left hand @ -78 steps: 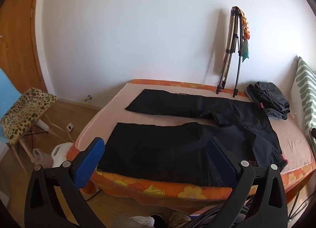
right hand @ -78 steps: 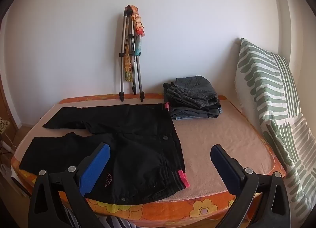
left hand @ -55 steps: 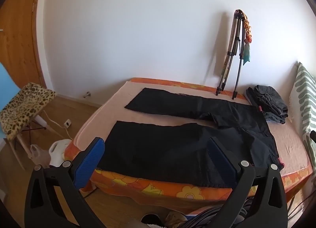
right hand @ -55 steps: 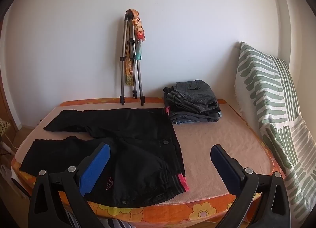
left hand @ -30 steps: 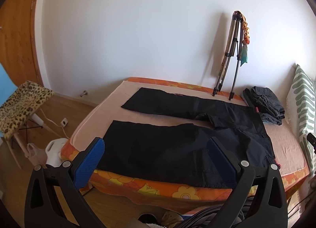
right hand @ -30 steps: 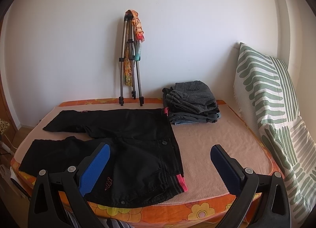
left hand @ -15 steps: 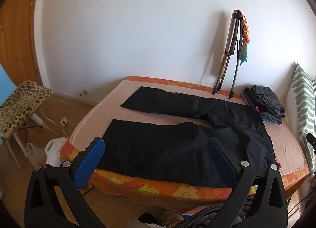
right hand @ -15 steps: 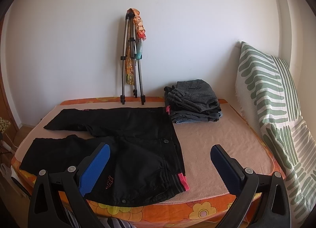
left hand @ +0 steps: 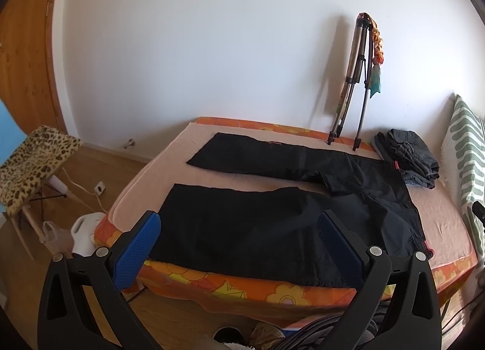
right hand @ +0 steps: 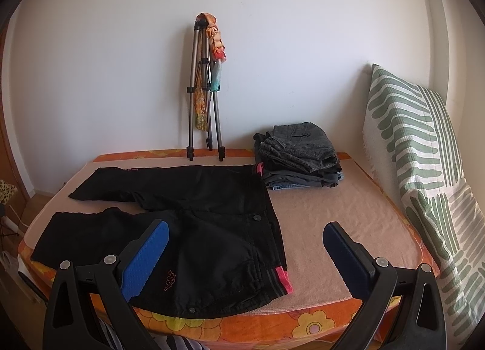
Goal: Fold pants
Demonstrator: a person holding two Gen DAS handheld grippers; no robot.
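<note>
Black pants (left hand: 272,216) lie spread flat on the bed (left hand: 445,222), both legs pointing left, waistband with pink trim to the right. In the right wrist view the pants (right hand: 194,216) fill the bed's left half, waist near the front edge. My left gripper (left hand: 239,243) is open and empty, held off the bed's front edge before the near leg. My right gripper (right hand: 245,253) is open and empty, held before the waistband corner.
A stack of folded dark clothes (right hand: 300,156) sits at the back of the bed. A folded tripod (right hand: 206,92) leans on the wall. A green striped pillow (right hand: 418,174) stands at the right. A leopard-print stool (left hand: 33,162) and a white jug (left hand: 88,228) stand on the floor at left.
Both grippers have stayed open and drifted only slightly before the bed. The pants have not moved.
</note>
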